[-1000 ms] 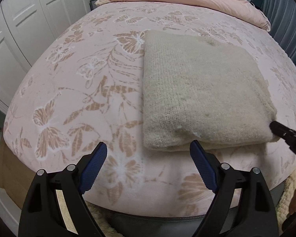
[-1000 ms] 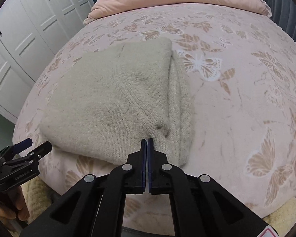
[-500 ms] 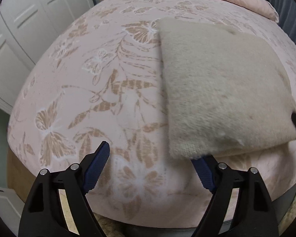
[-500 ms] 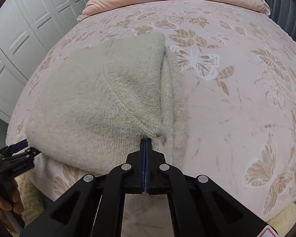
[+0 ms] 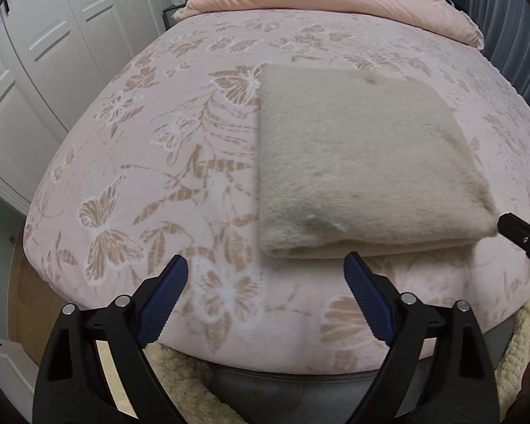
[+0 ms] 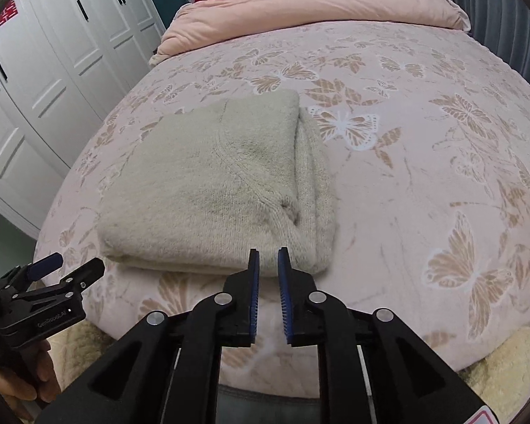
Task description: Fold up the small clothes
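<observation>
A: The folded sweater (image 6: pixel 212 190) lies on the bed (image 6: pixel 424 162), near its front edge. Risk?

B: The right gripper (image 6: pixel 268 275), slightly parted, grips nothing, just short of the sweater's near right corner; a nudge could unroll those layers.

A: The left gripper (image 5: pixel 265 282)?

B: Wide apart, empty, near the front fold.

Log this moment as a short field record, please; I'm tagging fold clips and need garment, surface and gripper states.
garment: beige knit sweater, folded into a rectangle, lying flat
surface: pink butterfly-print bed cover
left gripper: open wide, empty, just short of the sweater's near edge
right gripper: slightly open, holding nothing, at the sweater's near right corner
background: pink duvet at the far end; white wardrobe on the left
</observation>
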`<move>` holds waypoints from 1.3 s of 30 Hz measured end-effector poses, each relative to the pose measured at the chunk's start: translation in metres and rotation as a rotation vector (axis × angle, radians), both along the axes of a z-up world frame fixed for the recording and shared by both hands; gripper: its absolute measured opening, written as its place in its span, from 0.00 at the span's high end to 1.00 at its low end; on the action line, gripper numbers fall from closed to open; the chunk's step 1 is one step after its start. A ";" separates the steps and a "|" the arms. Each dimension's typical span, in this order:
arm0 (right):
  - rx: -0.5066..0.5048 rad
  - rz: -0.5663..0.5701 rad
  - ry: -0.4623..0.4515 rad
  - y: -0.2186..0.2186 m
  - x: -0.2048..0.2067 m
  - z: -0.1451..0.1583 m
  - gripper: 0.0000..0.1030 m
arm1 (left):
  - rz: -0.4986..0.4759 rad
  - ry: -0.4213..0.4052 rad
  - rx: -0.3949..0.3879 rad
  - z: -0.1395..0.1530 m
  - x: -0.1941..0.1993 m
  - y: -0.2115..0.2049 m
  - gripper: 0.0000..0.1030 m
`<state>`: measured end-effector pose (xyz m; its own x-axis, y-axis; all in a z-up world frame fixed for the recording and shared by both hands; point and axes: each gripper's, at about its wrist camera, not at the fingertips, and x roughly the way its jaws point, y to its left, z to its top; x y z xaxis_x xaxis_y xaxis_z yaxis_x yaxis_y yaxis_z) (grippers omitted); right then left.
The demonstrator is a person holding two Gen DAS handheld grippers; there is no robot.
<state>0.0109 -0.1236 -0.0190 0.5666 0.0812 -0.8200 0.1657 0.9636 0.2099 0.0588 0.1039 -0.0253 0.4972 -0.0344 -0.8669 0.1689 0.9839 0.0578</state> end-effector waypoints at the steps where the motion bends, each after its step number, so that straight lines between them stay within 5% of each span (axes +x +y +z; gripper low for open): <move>1: -0.022 -0.017 -0.012 0.001 -0.008 0.004 0.66 | -0.012 -0.016 -0.006 0.006 -0.005 -0.007 0.13; 4: -0.093 -0.088 -0.070 0.002 -0.032 0.015 0.44 | -0.036 -0.058 -0.020 0.018 -0.020 -0.023 0.10; 10: -0.142 -0.162 -0.128 0.000 -0.064 0.025 0.24 | -0.073 -0.124 -0.006 0.026 -0.045 -0.049 0.08; 39: -0.168 -0.203 -0.152 0.024 -0.097 0.038 0.22 | 0.027 -0.192 -0.011 0.041 -0.082 -0.046 0.08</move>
